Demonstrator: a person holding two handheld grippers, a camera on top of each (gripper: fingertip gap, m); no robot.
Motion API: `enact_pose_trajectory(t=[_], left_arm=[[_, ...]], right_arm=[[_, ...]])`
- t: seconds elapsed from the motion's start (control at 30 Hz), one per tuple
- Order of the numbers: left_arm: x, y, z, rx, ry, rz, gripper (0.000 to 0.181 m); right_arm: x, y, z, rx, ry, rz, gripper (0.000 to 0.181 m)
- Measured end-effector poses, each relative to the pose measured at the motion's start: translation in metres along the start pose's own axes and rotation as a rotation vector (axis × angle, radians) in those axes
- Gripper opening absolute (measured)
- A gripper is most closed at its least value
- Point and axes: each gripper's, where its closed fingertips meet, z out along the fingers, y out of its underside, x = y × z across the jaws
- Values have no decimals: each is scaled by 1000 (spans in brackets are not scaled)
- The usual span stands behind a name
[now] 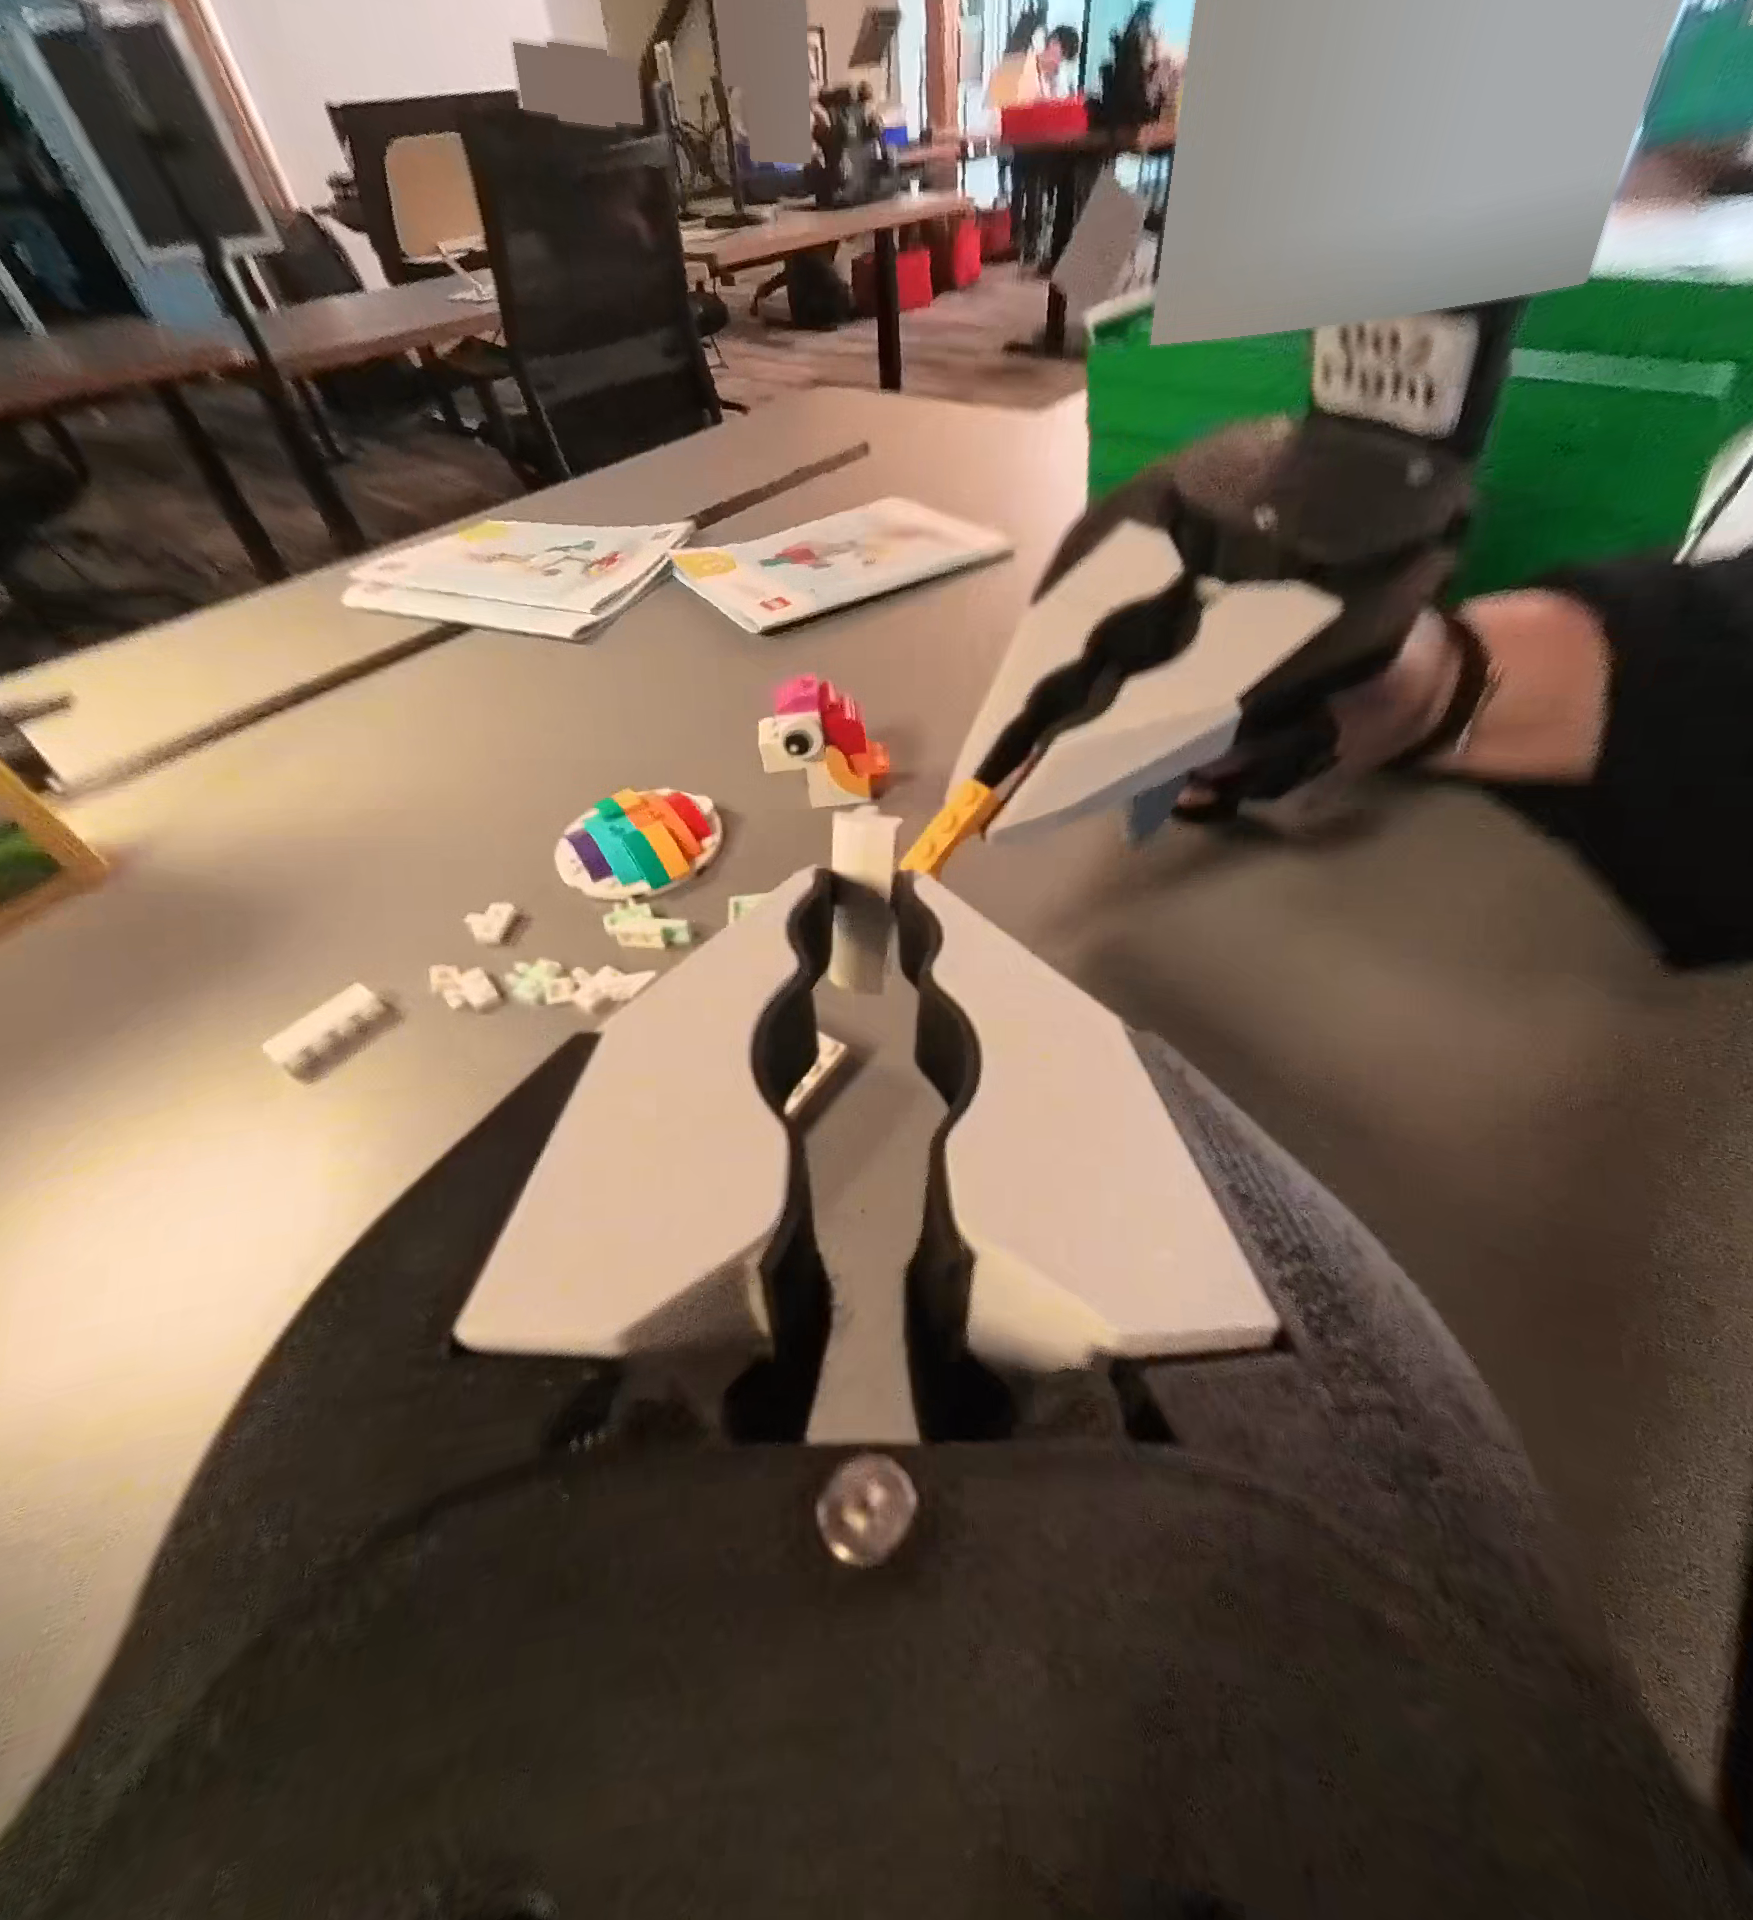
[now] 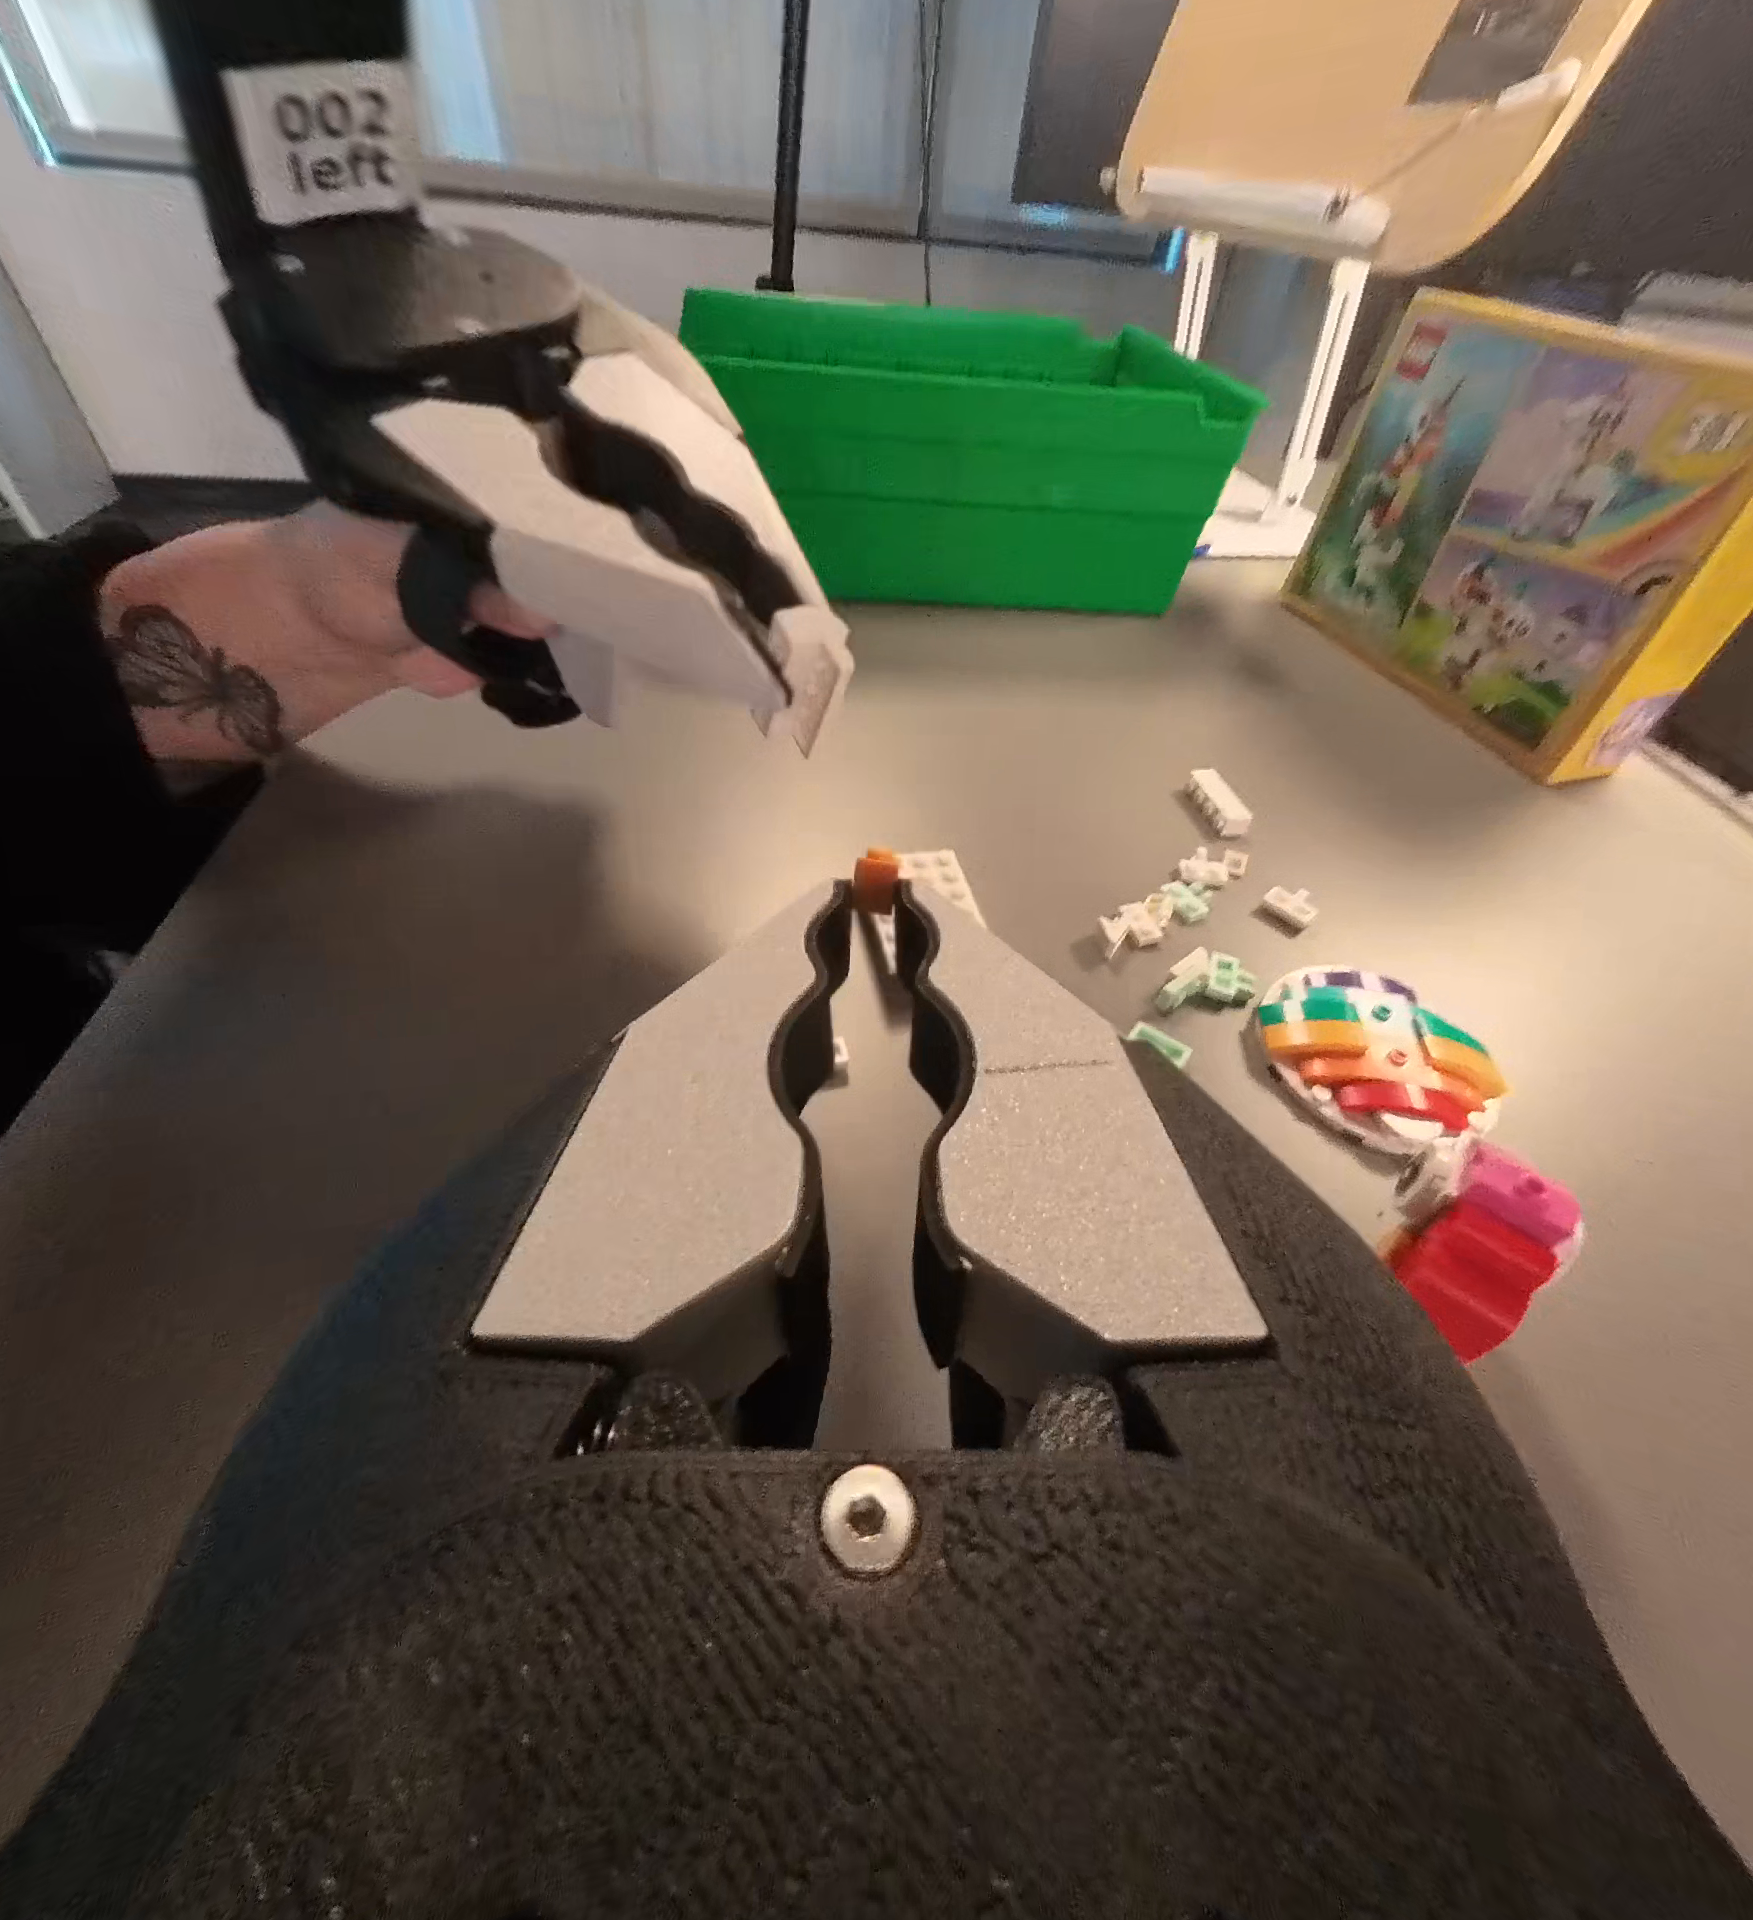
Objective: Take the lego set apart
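My left gripper is shut on a white lego piece and holds it above the grey table; it also shows in the right wrist view. My right gripper is shut on a small orange lego piece; in the left wrist view the right gripper holds this orange plate just right of the white piece. A unicorn head build, white with pink, red and orange, stands behind. A round white plate with a rainbow lies to its left.
Several loose white and mint pieces and a white brick lie on the table. Two instruction booklets lie farther back. A green bin and the lego box stand at the table's far side. The grippers' ends are close to 5 cm from one another. Both grippers' tips are roughly 20 cm from the white brick. The right camera catches it too, in the right wrist view.
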Motion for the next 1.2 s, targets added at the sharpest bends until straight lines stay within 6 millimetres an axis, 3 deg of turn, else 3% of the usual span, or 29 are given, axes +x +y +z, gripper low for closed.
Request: enact_pose_trajectory(t=[0.13,0.3,0.47,0.57,0.67,0.87,0.97,1.1,1.17,1.2], left_arm=[[-22,-25,-33,101,-38,-138,11],[-103,-50,-122,111,-467,-154,11],[-178,-16,-206,-65,-764,-302,11],[-205,26,-238,-258,-844,-436,11],[-215,57,-245,-378,-809,-553,11],[-210,106,-241,-706,-714,-650,13],[-210,123,-240,-814,-707,-677,33],[-227,125,-241,-787,-801,-618,58],[-234,101,-245,-664,-907,-519,64],[-233,80,-245,-569,-961,-435,62]], right_arm=[[10,-9,-6,75,98,-111,6],[13,-12,-8,99,162,-202,6],[10,-11,-5,91,158,-241,6],[9,-11,-5,93,151,-243,6],[9,-9,-4,82,152,-246,6],[10,-6,0,49,152,-248,6],[9,-6,0,54,145,-248,6],[8,-7,-1,65,144,-250,6],[8,-9,-3,79,139,-241,6],[8,-11,-4,97,130,-224,6]])
